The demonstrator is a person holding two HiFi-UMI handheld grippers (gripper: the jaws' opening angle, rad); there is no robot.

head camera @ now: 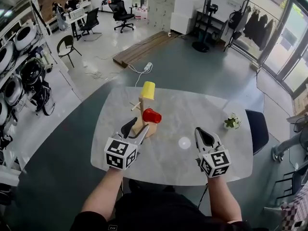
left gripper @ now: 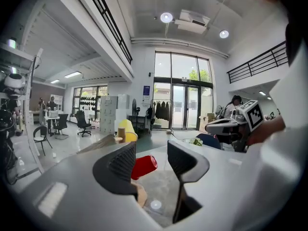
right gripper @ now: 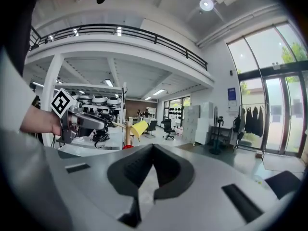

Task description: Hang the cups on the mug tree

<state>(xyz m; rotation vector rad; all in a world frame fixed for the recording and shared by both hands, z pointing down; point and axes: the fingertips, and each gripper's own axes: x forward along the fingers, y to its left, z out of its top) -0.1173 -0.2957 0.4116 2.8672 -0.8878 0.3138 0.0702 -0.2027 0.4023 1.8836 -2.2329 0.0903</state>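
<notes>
Mug tree (head camera: 141,121) stands on the table (head camera: 211,109), left of centre, about midway between the far and near edges. Yellow cup (head camera: 147,90) sits tilted on the top peg. Red cup (head camera: 151,115) hangs from a lower peg on the side facing the right edge, mouth outward. No other cup shows on the table; a small plant (head camera: 233,122) stands near the right edge.

Judgement: the hanging looks done, so the step in hand is clearing away without disturbing the tree.
- The left gripper (head camera: 136,130) is the one to watch. Its tips lie just beside the tree's base, on the near-edge side. Whether they touch the base cannot be told.
- Best to draw it straight back toward the near edge, with no sideways sweep, because the red cup's peg is close above.
- Both cups rest loosely on their pegs, so a knock to the trunk could tip the yellow one off.

Grippers:
- Left: jaws spread about halfway and holding nothing. The red cup shows beyond the gap, not in it.
- Right gripper (head camera: 204,136): jaws pressed together and holding nothing.

Pose: both forearms reach in over the near edge, well apart. Both grippers point at the far edge, near level with a slight downward tilt, marker cubes facing up and back. The right gripper is over bare table right of centre, well clear of the tree.
</notes>
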